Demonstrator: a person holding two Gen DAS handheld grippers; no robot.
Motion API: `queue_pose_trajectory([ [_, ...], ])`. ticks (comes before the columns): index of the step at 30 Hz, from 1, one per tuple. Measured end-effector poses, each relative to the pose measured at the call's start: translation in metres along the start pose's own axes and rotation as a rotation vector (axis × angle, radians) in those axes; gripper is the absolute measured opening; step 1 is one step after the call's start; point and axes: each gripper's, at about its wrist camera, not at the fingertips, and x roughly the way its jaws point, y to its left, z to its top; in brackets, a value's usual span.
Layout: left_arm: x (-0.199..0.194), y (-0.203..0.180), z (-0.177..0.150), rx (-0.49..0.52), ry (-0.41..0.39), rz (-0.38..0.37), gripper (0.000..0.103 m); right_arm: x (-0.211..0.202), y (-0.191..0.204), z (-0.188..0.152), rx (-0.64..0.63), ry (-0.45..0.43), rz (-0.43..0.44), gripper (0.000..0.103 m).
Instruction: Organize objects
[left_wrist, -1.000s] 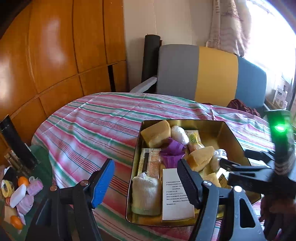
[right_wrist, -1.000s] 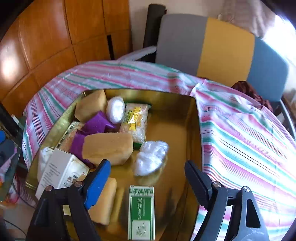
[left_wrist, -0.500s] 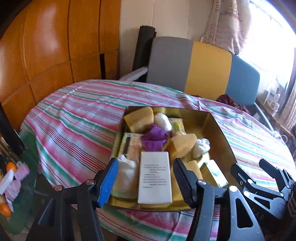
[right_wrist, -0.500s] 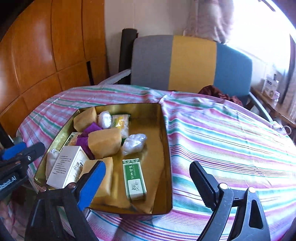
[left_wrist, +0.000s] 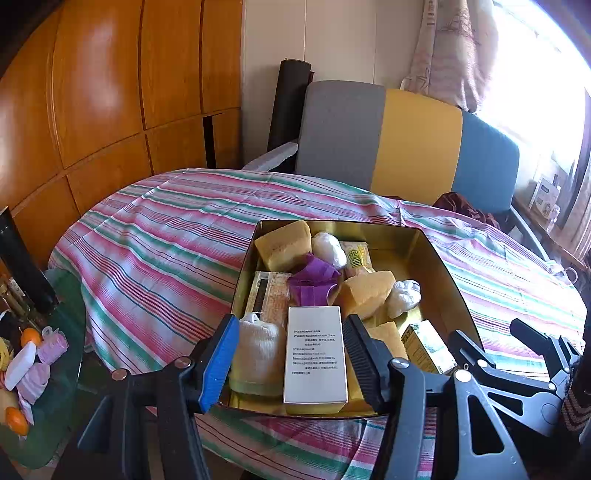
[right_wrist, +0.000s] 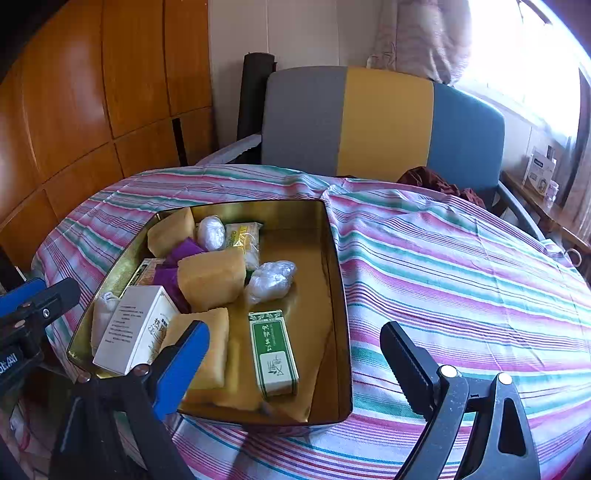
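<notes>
A gold metal tray (left_wrist: 448, 280) (right_wrist: 334, 280) sits on the striped tablecloth (left_wrist: 166, 258) (right_wrist: 461, 277) and holds several items: a white box (left_wrist: 316, 358) (right_wrist: 133, 330), a green box (right_wrist: 273, 349) (left_wrist: 426, 345), yellow sponges (left_wrist: 282, 245) (right_wrist: 212, 278), purple cloth (left_wrist: 312, 282), clear plastic bundles (right_wrist: 269, 280) and a cloth pouch (left_wrist: 256, 354). My left gripper (left_wrist: 290, 362) is open and empty, above the tray's near edge. My right gripper (right_wrist: 295, 365) is open and empty, in front of the tray's near right corner.
A grey, yellow and blue sofa (left_wrist: 417, 144) (right_wrist: 384, 122) stands behind the table, with wood panelling (left_wrist: 110, 92) to the left. A low glass table (left_wrist: 55, 387) at lower left holds small toiletries and orange fruit. The tablecloth is bare on both sides of the tray.
Both grippers have drawn back and risen from the tray, so the whole tray now shows. Both stayed open and empty. The items in the tray have not moved.
</notes>
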Motion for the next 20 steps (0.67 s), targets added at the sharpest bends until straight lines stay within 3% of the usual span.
queue_pose_trajectory([
  [20,-0.001,0.007,0.003,0.015,-0.03,-0.009,0.055,0.006,0.014,-0.001,-0.035,0.027,0.021,0.094],
])
